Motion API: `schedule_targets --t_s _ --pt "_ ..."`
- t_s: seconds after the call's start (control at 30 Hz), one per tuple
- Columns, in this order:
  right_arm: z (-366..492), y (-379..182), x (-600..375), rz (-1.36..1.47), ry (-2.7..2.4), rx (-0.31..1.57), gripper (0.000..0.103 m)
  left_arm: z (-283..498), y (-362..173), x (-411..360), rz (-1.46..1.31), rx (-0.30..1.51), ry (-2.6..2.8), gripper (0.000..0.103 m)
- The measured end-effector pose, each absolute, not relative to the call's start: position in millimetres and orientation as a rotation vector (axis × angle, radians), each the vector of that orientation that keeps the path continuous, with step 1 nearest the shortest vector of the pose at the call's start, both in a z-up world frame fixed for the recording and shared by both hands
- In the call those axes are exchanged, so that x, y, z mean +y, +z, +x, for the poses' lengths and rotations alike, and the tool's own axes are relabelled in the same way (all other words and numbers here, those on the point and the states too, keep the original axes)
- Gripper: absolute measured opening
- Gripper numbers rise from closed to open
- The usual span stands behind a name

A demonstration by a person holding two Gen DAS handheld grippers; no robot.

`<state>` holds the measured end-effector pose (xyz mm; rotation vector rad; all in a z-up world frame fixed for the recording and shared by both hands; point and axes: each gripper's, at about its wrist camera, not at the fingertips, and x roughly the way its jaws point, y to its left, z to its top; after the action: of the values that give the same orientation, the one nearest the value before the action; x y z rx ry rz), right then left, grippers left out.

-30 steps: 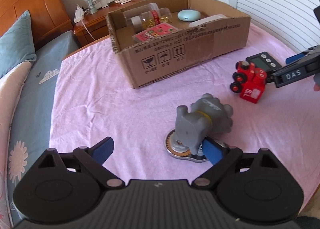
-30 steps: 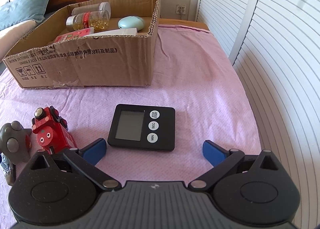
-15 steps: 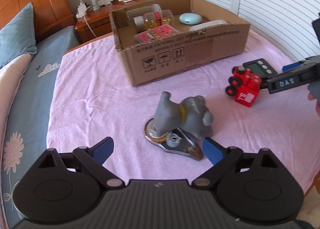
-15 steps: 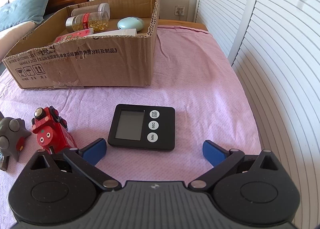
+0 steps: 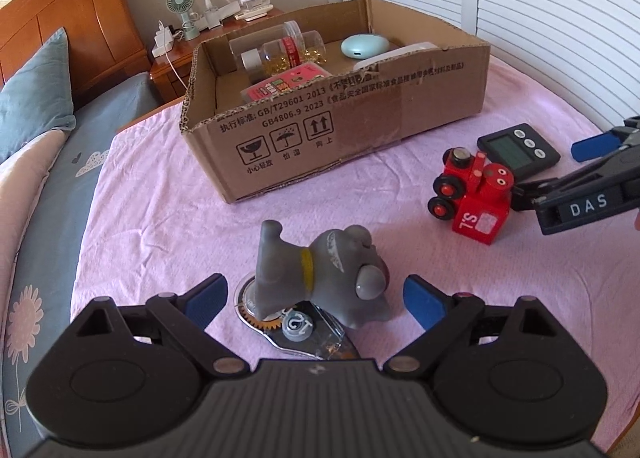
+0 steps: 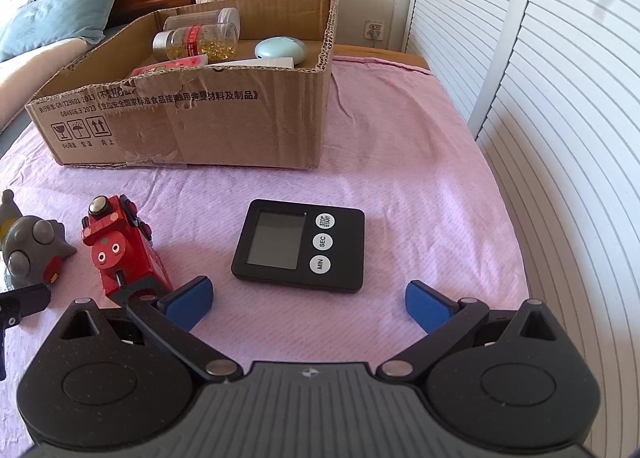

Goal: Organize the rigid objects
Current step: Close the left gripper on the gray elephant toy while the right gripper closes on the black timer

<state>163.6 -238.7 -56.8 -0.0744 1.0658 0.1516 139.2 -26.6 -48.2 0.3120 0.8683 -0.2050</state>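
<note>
While spread wide around the grey toy dog [image 5: 320,278], gripped nothing yet.

Left gripper [image 5: 316,298] brought closer, its open fingers flanking the dog, tipped since a second ago onto a tape dispenser [image 5: 296,328], well short of the cardboard box [image 5: 340,130]; right gripper [image 6: 308,304] likewise open and empty before the timer [image 6: 300,244].

Both grippers are built alike — the left gripper [image 5: 316,296] and right gripper [image 6: 308,298] are formed of black plastic, blue pads, silver pivot screws and ribbed housing; "DAS" — white lettering — is printed on the right one's side.
</note>
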Motion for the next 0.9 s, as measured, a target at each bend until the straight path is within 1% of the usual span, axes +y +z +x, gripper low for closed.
schedule_targets --t_s 0.03,0.1,0.13,0.33,0.57,0.7,0.9 --pt "162.9 -56.7 -238.7 -0.074 0.153 1.063 0.103 139.7 -49.2 -28.4 0.319 0.861 -0.196 0.092" --pt "161.1 -57.0 -238.5 -0.072 0.15 1.056 0.103 141.3 -51.8 -31.9 0.331 0.862 -0.185 0.084" --pt "161.0 -57.2 -238.6 -0.071 0.15 1.053 0.103 142.5 -53.5 -32.9 0.333 0.868 -0.182 0.084" --pt "168.0 -58.7 -239.8 -0.08 0.177 1.05 0.103 143.3 -54.7 -32.4 0.307 0.86 -0.172 0.082" --pt "181.9 -62.1 -233.2 -0.078 0.174 1.037 0.103 140.9 -55.4 -37.7 0.341 0.833 -0.166 0.082" --pt "179.6 -62.5 -231.7 -0.083 0.193 1.018 0.103 140.0 -55.1 -39.4 0.338 0.83 -0.161 0.076" --pt "185.1 -63.5 -236.7 -0.079 0.179 1.014 0.103 141.2 -54.8 -38.5 0.332 0.834 -0.161 0.076"
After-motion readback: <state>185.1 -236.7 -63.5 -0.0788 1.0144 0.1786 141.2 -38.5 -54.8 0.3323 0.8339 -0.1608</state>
